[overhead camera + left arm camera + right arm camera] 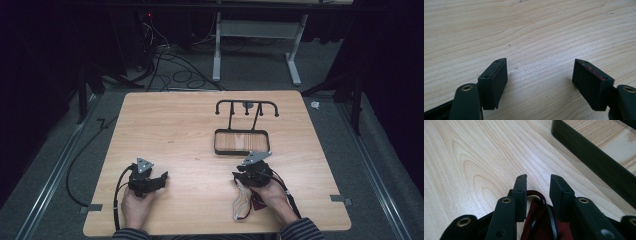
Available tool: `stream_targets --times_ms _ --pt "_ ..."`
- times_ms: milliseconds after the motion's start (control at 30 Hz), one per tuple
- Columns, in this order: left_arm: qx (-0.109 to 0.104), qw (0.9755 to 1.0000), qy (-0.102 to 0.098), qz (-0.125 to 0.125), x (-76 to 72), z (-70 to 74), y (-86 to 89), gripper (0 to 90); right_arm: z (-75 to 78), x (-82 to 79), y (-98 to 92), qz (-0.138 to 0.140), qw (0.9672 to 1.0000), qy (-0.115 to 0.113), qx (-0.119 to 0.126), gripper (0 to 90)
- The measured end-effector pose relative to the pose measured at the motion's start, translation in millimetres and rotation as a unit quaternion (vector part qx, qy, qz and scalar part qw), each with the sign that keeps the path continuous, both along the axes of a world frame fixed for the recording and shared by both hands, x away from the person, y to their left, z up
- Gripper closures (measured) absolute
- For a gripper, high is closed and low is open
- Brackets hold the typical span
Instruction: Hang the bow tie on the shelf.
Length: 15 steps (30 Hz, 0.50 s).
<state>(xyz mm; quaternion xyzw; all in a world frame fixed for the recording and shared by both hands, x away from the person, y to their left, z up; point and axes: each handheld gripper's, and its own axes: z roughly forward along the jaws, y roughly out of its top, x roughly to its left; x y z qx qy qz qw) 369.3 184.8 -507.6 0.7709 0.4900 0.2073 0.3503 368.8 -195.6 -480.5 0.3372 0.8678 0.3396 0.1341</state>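
Observation:
My right gripper (245,172) (539,178) sits low over the table's near right, just in front of a black tray. Its jaws stand narrow, closed on a dark red pouch-like thing (541,227) with black straps (550,216). In the high view the red thing (258,202) trails back under the hand, beside a pale loop (241,202) lying on the wood. My left gripper (161,179) (540,62) rests at the near left. It is wide open over bare wood, with nothing between its pads (496,75).
A black rack (246,107) with hooked arms stands at the back centre-right on a shallow black tray (240,152), whose rim (594,157) lies close ahead of the right jaws. The wooden table (170,130) has open room at left and centre. Cables lie on the floor behind.

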Motion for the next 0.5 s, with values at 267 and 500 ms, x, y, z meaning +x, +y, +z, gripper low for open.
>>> stream_targets --times_ms 267,500 --pt "0.0 1.0 0.0 0.0 0.0 0.0 0.1 28.8 -5.1 7.3 1.9 -0.004 1.0 0.005 -0.005 70.5" --pt "0.0 1.0 0.0 0.0 0.0 0.0 0.1 28.9 -8.9 11.1 2.9 -0.004 0.9999 0.014 -0.005 78.9"
